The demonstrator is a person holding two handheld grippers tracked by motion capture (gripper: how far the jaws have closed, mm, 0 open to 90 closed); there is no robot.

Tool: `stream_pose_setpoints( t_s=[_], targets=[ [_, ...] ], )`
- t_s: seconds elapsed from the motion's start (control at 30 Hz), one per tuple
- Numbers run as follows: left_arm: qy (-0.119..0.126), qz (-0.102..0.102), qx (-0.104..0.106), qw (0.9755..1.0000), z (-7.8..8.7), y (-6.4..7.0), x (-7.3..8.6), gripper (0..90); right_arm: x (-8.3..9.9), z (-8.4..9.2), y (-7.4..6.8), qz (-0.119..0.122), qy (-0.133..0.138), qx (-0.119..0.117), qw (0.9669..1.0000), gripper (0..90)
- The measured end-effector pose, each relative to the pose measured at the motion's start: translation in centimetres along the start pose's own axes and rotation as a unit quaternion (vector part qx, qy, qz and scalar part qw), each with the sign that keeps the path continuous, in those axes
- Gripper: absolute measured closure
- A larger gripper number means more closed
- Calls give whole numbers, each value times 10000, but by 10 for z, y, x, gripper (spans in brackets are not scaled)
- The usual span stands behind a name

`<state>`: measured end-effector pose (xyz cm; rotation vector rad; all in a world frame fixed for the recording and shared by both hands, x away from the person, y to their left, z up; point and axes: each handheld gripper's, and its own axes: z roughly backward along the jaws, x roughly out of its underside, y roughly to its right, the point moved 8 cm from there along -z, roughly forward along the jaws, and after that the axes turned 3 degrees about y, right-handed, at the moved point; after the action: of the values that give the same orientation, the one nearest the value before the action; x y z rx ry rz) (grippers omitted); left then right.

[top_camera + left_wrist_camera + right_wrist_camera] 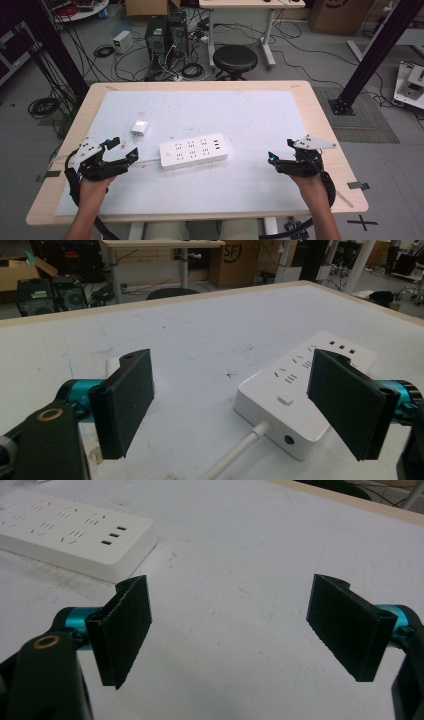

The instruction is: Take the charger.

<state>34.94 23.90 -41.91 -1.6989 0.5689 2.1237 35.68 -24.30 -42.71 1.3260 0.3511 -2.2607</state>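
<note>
Fingers (127, 405) parted wide on both grippers, flanking power strip (194, 150).

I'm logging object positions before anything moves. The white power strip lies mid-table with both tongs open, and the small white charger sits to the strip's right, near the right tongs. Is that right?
Not quite. The small white charger sits to the left of the white power strip, near the left tongs, as the high view shows. The strip does lie mid-table, and both the left and right tongs are open.
</note>
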Motion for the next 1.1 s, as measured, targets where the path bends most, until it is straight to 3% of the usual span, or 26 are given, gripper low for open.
stream_pose_setpoints(
  t_s=[0.37, 0.63, 0.8, 1.1],
  targets=[
    [-45, -97, 76, 9999, -2, 1, -10, 188, -3, 4, -3, 43, -2, -47, 10000, 184],
    [-267, -306, 503, 9979, -13, -3, -32, 188, -9, 1, -4, 149, -139, -298, 9993, 184],
    [-362, -468, 866, 9945, -23, -10, -43, 187, -15, 0, -8, 241, -177, -402, 9987, 184],
    [-601, -475, 748, 9942, -47, -32, -40, 184, -19, -6, -13, 306, -283, -503, 9979, 184]
  ],
)
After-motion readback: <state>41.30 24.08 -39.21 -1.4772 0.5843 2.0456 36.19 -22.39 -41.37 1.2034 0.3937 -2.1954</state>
